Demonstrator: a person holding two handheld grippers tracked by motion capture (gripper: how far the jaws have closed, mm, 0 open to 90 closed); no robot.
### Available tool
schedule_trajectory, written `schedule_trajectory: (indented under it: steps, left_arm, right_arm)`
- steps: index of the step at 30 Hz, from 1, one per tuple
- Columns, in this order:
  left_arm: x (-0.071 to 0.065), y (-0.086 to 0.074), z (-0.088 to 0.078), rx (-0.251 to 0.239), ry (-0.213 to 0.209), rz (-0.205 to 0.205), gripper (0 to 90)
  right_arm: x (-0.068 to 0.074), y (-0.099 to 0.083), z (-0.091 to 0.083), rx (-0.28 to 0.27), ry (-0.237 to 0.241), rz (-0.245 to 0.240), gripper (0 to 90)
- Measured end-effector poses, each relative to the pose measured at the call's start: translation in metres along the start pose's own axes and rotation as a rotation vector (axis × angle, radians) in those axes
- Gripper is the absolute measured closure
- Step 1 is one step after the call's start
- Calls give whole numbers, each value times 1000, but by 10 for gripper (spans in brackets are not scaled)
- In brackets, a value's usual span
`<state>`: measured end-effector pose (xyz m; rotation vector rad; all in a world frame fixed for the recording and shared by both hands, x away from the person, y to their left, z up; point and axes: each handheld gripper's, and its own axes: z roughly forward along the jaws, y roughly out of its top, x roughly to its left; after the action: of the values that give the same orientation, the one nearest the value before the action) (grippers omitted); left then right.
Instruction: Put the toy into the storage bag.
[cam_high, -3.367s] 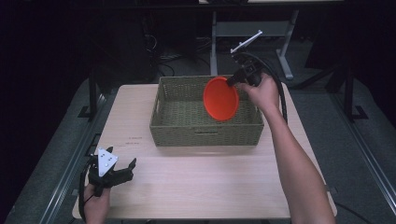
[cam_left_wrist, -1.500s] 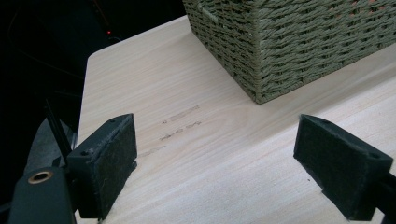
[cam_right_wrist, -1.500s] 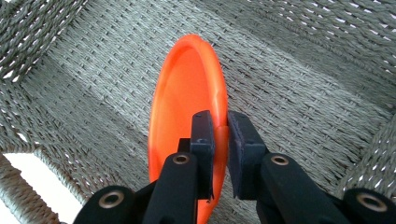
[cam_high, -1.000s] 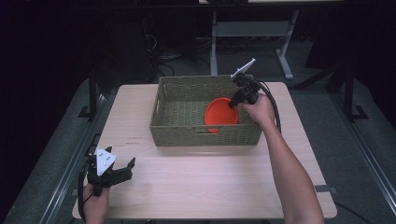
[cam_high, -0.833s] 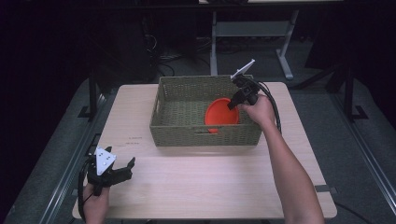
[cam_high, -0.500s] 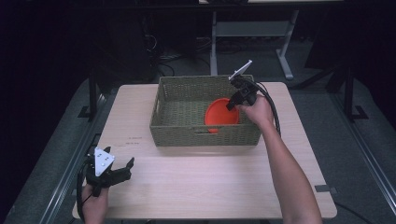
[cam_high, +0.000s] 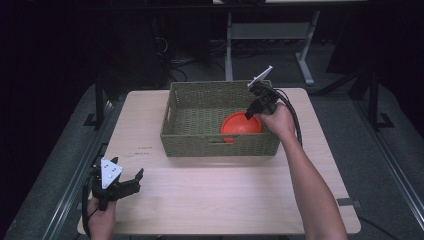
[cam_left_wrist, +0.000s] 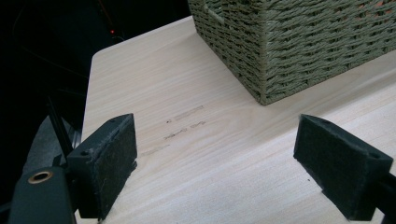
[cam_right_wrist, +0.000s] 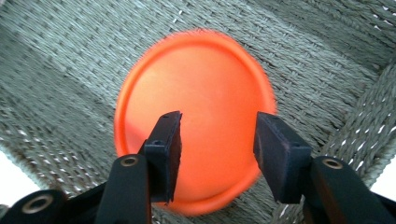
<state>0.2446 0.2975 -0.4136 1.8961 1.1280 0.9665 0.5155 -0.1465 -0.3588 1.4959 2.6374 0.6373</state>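
**A:** Item one, the orange disc. Where do I log it?

**B:** Inside the woven basket, on its floor, in the right half and toward the near wall. In the right gripper view the disc lies on the weave with its rim close to the basket's side wall.

**A:** Item two, my right gripper?

**B:** Over the basket's right end, pointing down at the disc. Its jaws have just been opening and now stand partly apart. In its own view the right gripper hangs above the disc, both pads clear of it, orange showing in the gap between them. The disc is not held.

**A:** Item three, my left gripper?

**B:** At the near left corner of the table, well apart from the basket. Jaws wide. In its own view the left gripper has only bare tabletop between the pads, with the basket's corner farther off.

**A:** Anything else for the list?

**B:** Faint pencil-like marks on the wood, between the left gripper and the basket.
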Motion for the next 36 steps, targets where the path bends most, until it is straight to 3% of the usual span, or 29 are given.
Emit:
schedule_trajectory:
  steps: [17, 33, 36]
  left_arm:
    - [-1, 0, 1, -6, 0, 1, 128]
    - [-2, 0, 1, -3, -3, 2, 129]
    - [-3, 1, 1, -1, -4, 13, 128]
  right_arm:
    - [4, -7, -9, -61, 145, 11, 451]
    - [11, -20, -22, -132, 214, -13, 395]
    - [13, -23, -24, -124, 230, -18, 371]
